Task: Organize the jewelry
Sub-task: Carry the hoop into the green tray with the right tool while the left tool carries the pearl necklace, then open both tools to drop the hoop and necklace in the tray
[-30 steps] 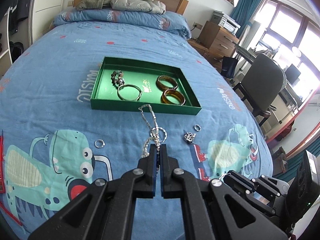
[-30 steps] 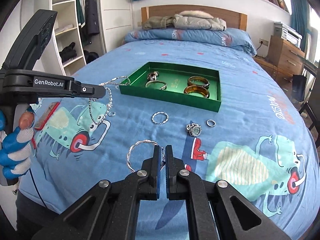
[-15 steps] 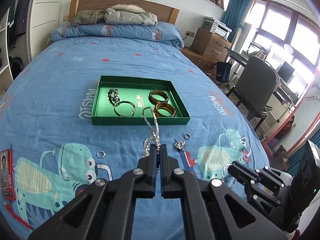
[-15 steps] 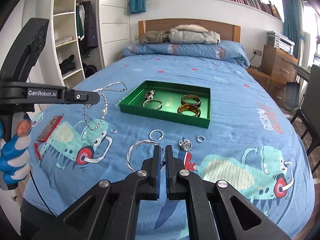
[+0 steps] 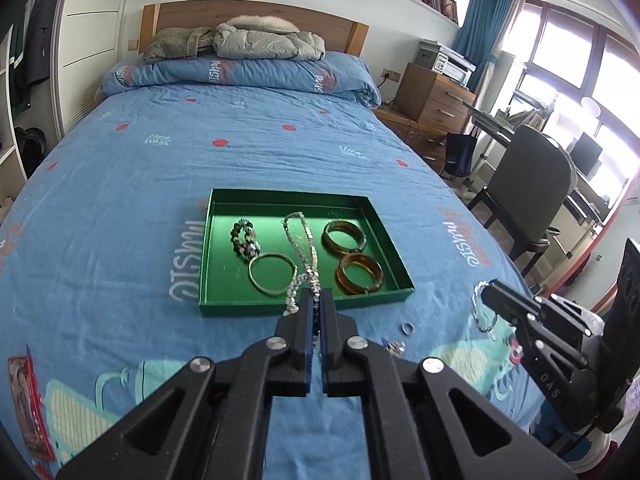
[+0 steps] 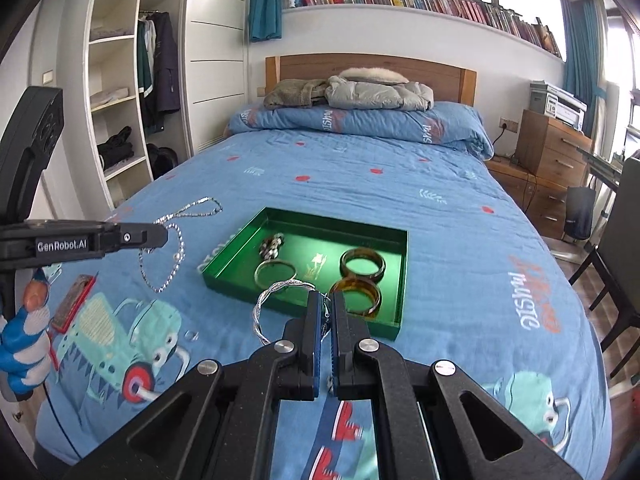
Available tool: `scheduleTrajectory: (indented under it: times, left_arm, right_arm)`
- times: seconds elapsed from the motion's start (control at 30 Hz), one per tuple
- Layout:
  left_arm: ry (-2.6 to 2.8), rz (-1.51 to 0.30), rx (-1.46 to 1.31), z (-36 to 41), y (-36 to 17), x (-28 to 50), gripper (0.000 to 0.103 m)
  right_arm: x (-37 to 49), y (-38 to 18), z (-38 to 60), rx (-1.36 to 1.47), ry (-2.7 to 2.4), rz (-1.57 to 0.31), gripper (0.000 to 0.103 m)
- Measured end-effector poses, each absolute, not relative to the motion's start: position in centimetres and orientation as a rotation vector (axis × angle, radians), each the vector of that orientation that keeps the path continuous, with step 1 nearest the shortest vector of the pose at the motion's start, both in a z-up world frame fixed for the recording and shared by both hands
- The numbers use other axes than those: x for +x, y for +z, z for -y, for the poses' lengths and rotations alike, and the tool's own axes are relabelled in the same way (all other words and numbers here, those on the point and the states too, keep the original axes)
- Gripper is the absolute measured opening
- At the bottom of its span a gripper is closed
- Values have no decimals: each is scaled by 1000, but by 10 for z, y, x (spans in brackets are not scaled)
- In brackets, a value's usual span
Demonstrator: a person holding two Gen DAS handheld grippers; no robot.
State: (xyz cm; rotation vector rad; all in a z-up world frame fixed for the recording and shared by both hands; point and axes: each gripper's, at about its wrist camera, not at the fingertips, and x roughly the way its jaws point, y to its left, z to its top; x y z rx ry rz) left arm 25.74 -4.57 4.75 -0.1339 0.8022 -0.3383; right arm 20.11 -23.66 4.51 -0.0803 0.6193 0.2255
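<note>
Silver chain (image 6: 168,248) dangling clear only from right view; left gripper (image 5: 316,300) clamped on it, right gripper (image 6: 326,304) pinching twisted bangle (image 6: 276,300).

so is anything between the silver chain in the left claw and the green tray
Nothing visible blocks it. The silver chain hangs from the left claw above the blue bedspread, beside the green tray, whose open middle strip is free.

The left gripper (image 5: 316,308) has lifted its silver chain necklace (image 5: 301,248) clear of the blue bedspread (image 5: 120,184); it now dangles in mid-frame over the green rectangular tray (image 5: 208,264). The right gripper (image 6: 326,316) has raised the twisted silver bangle (image 6: 272,300) too (formerly flat on the bedspread).
</note>
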Motion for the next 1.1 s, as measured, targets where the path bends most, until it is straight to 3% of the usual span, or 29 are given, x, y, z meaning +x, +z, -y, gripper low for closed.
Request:
scheduleTrajectory:
  times: [0.6,0.9,1.1]
  left_arm:
    - [-285,-954,-74,96,-63,464,2]
    - [-259,-1054,-32,107,-112,489,2]
    - [-250,-1055,-30,105,-114,484,3]
  right_arm:
    - [422,-53,251,-22,168,-821,4]
    - [465,-103,243,-53,185,-982,4]
    - [464,-108,238,-113,167,-993,4]
